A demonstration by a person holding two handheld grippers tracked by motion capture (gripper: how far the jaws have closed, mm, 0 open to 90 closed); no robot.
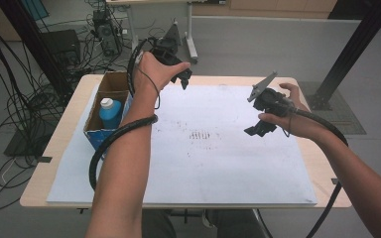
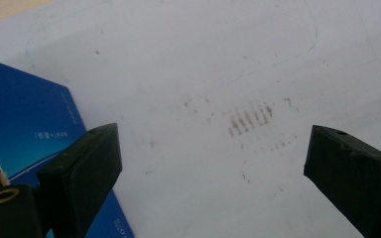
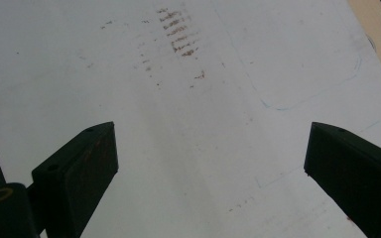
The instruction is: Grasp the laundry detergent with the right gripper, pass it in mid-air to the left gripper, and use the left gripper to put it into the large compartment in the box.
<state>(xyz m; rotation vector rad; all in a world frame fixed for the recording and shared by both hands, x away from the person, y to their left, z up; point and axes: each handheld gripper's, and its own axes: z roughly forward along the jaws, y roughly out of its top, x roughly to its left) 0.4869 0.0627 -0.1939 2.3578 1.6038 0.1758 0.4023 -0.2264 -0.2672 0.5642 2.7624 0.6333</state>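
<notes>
Perhaps white lettering, unreadable, on blue box [image 2: 25, 124]

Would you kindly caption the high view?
Both open grippers, left and right, above the white sheet; blue bottle boxed.

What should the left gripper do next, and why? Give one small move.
Probably swing the left gripper down toward the blue bottle standing in the box. Its jaws stand wide with nothing between them, it hangs just beyond the box, and the right gripper holds nothing either.
</notes>
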